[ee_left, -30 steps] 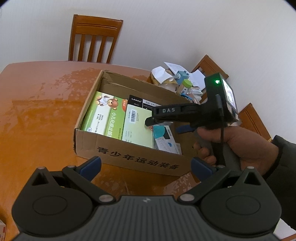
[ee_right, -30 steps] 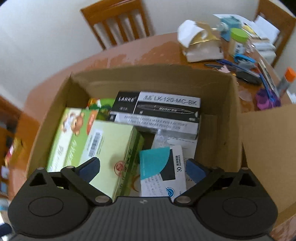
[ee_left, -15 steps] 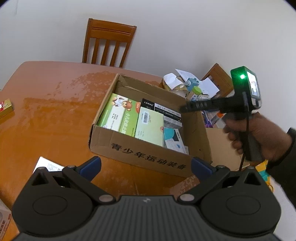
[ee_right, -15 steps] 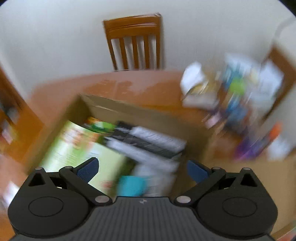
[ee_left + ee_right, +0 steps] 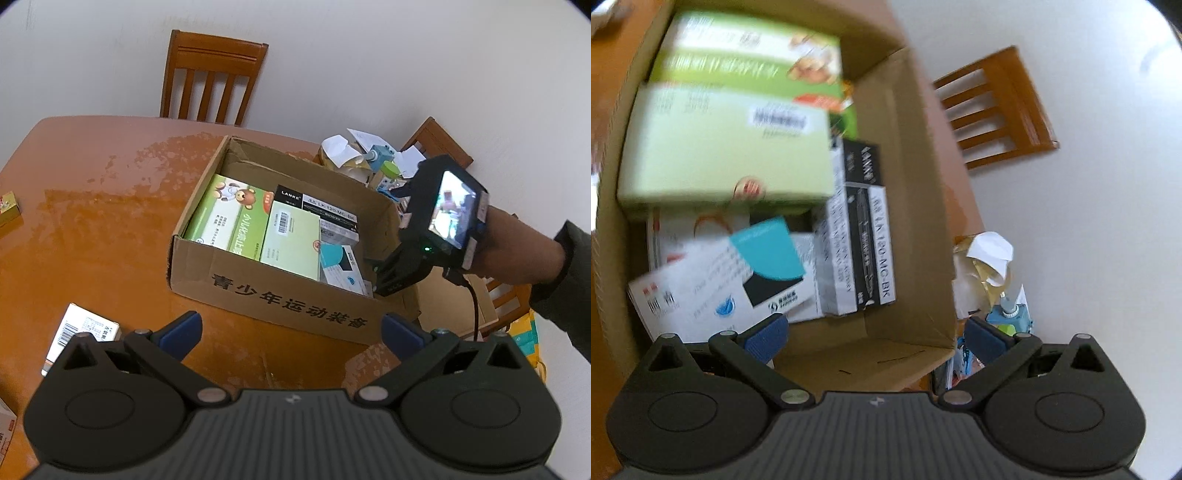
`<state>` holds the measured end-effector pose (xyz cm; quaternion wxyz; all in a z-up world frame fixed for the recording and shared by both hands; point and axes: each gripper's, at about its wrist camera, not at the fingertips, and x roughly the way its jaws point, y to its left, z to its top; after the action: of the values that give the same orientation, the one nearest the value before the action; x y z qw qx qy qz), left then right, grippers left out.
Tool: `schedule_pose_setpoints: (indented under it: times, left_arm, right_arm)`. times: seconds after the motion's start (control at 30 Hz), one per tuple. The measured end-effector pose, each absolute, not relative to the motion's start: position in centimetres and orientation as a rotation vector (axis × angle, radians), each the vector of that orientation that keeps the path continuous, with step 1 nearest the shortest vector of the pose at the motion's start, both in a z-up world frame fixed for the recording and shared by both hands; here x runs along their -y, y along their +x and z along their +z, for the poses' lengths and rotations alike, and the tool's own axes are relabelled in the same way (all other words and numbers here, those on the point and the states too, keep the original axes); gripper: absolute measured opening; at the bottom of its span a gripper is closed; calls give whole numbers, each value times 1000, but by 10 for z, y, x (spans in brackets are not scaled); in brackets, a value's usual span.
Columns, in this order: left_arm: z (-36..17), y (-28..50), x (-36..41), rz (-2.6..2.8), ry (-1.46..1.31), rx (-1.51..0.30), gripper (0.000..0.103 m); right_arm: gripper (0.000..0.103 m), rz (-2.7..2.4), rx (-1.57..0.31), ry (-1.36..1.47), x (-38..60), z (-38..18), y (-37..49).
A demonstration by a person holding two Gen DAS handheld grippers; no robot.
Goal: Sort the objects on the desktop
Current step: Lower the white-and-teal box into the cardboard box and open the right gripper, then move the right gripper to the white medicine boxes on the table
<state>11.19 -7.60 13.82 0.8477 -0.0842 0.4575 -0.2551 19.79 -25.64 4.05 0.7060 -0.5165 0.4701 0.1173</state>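
Note:
An open cardboard box (image 5: 280, 299) stands on the wooden table (image 5: 92, 229). Inside lie a green bear-print carton (image 5: 229, 218), a pale green carton (image 5: 291, 240), a black marker box (image 5: 317, 206) and a white-and-teal box (image 5: 340, 266). My left gripper (image 5: 291, 332) hangs open and holds nothing, short of the box's printed front wall. The right gripper (image 5: 875, 338) is open too, rolled sideways above the box's right end, straddling its side wall (image 5: 923, 229). The left wrist view shows a hand (image 5: 517, 247) holding that gripper's body (image 5: 424, 236) at the box's right edge.
A white carton (image 5: 81, 332) lies on the table at the near left, and a small yellow-red box (image 5: 9, 208) at the far left edge. Paper, bottles and pens (image 5: 369, 162) clutter the table behind the box. Wooden chairs (image 5: 210, 77) stand along the white wall.
The left gripper has drawn back and up, widening its view of the table. The right gripper has lifted out of the box, swung to its right end and rolled sideways; its view is blurred.

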Motion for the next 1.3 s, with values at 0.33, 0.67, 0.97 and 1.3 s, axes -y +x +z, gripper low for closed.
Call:
schedule_pose_setpoints:
  times: [0.33, 0.67, 0.97, 1.3]
  left_arm:
    - [133, 123, 75, -524, -188, -981, 103]
    - [136, 126, 71, -513, -180, -982, 103]
    - [136, 114, 59, -473, -163, -994, 103]
    - [143, 97, 52, -456, -142, -988, 103]
  right_arm:
    - [103, 398, -1121, -1120, 248, 16, 197]
    - [103, 292, -1057, -805, 288, 81, 197]
    - [103, 140, -912, -163, 368, 148, 207]
    - [103, 267, -1042, -89, 348, 137, 209]
